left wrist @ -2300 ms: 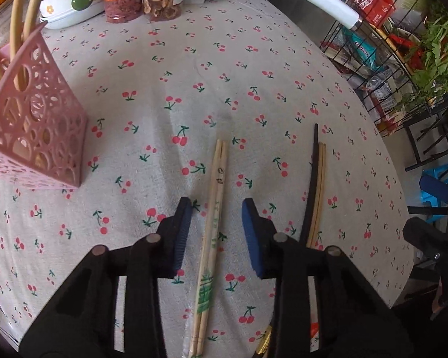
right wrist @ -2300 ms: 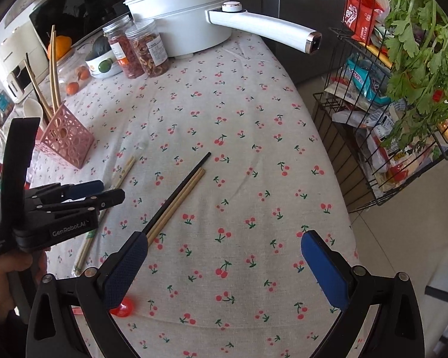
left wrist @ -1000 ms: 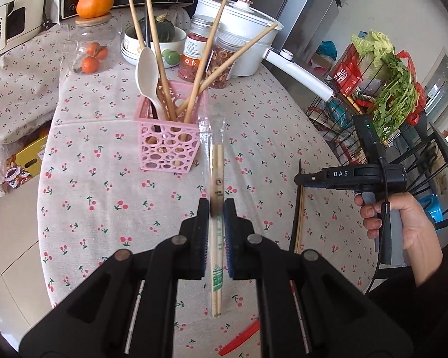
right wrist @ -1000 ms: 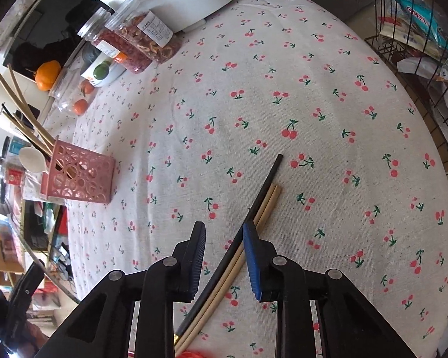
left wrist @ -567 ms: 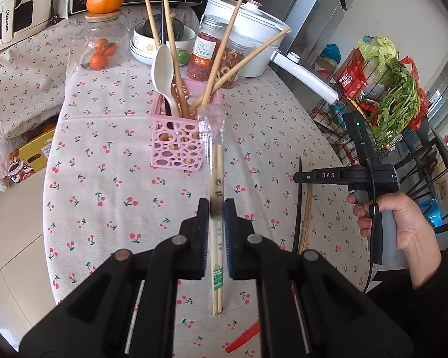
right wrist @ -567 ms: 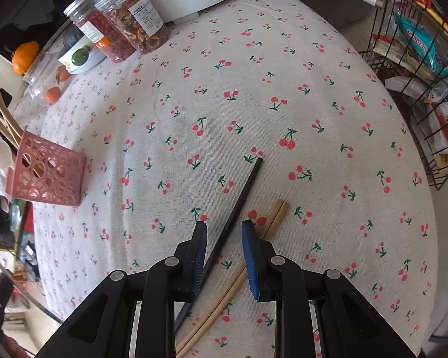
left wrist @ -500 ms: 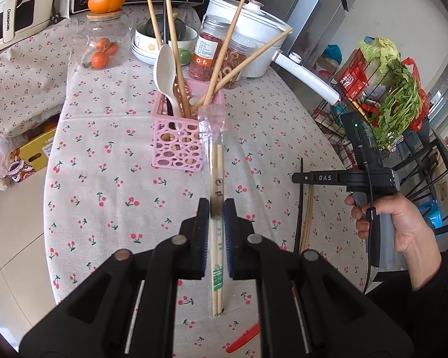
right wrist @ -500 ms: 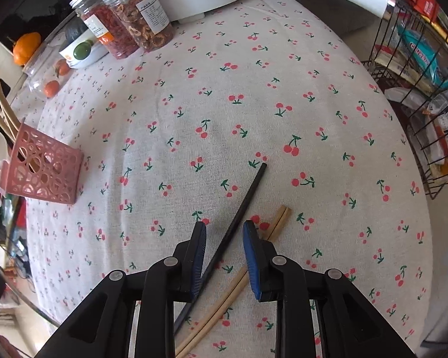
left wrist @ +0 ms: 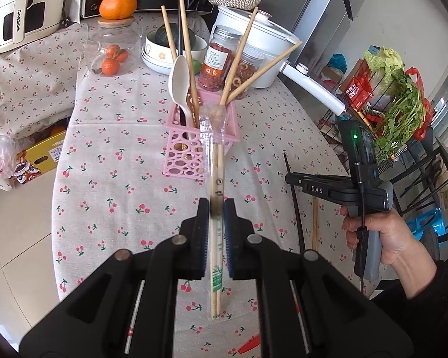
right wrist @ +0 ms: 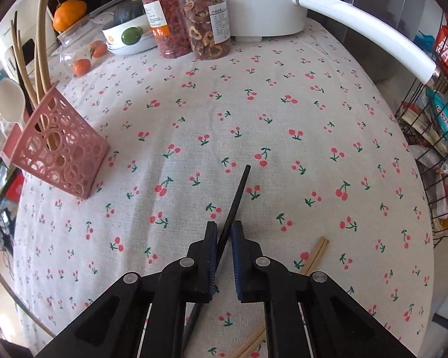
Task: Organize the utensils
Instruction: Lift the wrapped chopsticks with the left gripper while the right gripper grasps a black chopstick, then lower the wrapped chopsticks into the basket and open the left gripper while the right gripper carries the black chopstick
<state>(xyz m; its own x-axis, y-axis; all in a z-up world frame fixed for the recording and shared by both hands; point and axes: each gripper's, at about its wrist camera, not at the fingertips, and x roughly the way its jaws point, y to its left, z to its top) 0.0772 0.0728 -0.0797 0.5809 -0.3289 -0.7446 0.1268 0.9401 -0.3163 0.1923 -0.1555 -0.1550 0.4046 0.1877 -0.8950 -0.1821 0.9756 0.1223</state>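
The left claw [left wrist: 215,220] is clamped on a pair of pale bamboo chopsticks in a clear plastic sleeve [left wrist: 217,185], gripped near mid-length and lifted clear of the table; the sleeve's far end overlaps the pink perforated plastic utensil basket [left wrist: 191,152] in the left wrist view. The right claw [right wrist: 224,238] is pressed together on a thin black chopstick [right wrist: 239,191], which passes between the two blue pads and projects forward and slightly to the right above the cloth. In the left wrist view the same right claw appears from the side, held by a hand [left wrist: 379,235] in a dark sleeve, with the black chopstick hanging below its tip. A pair of plain wooden chopsticks [right wrist: 313,253] lies flat on the table just to the right of the right claw, not touched by it. The utensil basket stands upright well to the left of the right claw and holds a white plastic spoon [left wrist: 180,80] and several long wooden chopsticks [left wrist: 239,53]. The round table [right wrist: 254,104] is covered with a white cloth printed with red cherries. At its far side stand two clear jars of dried food [right wrist: 188,21], a white saucepan with a long handle [right wrist: 358,29], a white bowl [right wrist: 125,35] and a glass jar of small oranges [left wrist: 113,50]. A black wire rack holding leafy greens [left wrist: 403,101] stands beside the table.
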